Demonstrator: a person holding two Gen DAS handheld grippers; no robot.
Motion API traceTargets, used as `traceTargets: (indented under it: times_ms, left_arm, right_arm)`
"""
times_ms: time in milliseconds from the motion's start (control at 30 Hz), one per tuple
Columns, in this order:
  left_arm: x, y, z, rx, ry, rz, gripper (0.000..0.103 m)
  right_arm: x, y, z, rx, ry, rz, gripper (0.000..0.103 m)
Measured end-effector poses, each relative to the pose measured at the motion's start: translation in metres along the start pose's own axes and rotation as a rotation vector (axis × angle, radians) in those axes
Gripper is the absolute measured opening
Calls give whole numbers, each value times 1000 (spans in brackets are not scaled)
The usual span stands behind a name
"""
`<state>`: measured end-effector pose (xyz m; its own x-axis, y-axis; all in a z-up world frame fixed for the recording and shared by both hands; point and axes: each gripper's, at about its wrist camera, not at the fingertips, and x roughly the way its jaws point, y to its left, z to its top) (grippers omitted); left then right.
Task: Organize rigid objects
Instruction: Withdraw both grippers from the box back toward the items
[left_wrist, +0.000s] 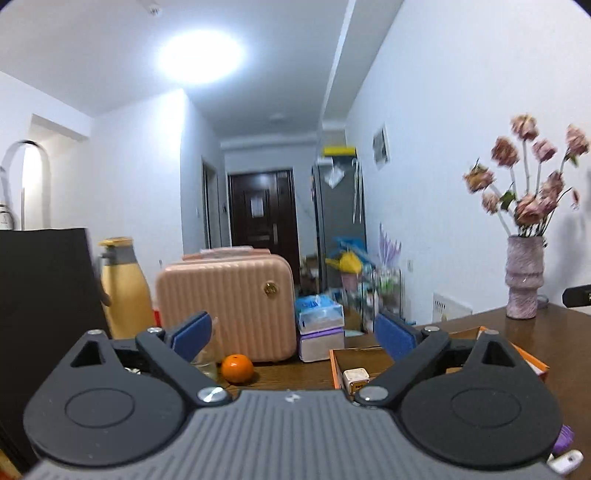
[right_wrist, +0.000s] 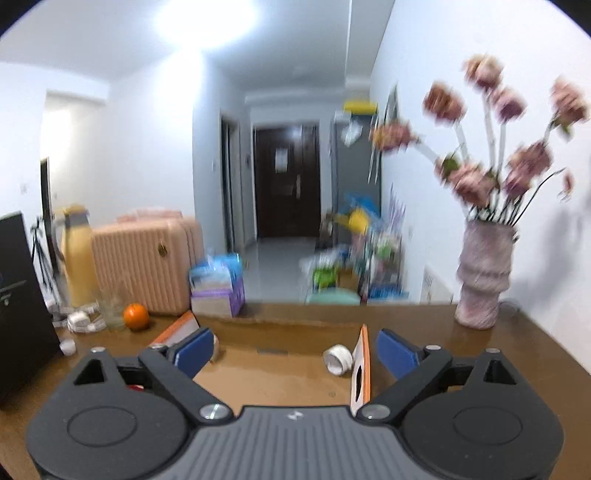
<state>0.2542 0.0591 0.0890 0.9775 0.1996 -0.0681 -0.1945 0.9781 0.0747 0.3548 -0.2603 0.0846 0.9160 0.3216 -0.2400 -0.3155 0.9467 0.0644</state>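
Left wrist view shows the left hand-held gripper (left_wrist: 291, 334) spread wide and holding nothing, raised above the wooden desk (left_wrist: 576, 354). Beyond its blue pads sit an orange (left_wrist: 237, 367), a pink ribbed case (left_wrist: 226, 308) and a tissue pack (left_wrist: 320, 314); a small white cube (left_wrist: 356, 377) lies inside the orange-edged cardboard box (left_wrist: 338, 365). The right hand-held gripper (right_wrist: 295, 350) is likewise released, over the same box (right_wrist: 365, 354), where a white tape roll (right_wrist: 338, 360) rests near its right wall.
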Motion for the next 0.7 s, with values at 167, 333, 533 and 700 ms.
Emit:
traceTargets:
  times_ms: [167, 333, 533, 700]
  left_arm:
    - [-66, 0, -29, 12, -42, -9, 100]
    - [-117, 3, -55, 70, -54, -17, 103]
    - [-172, 26, -79, 36, -36, -39, 103]
    - [-198, 29, -92, 51, -57, -57, 103]
  right_arm:
    - [-70, 25, -36, -47, -130, -4, 103]
    - [-121, 46, -78, -27, -114, 40, 103]
    - [-174, 67, -118, -6, -144, 26, 103]
    - [-209, 90, -134, -99, -137, -80, 103]
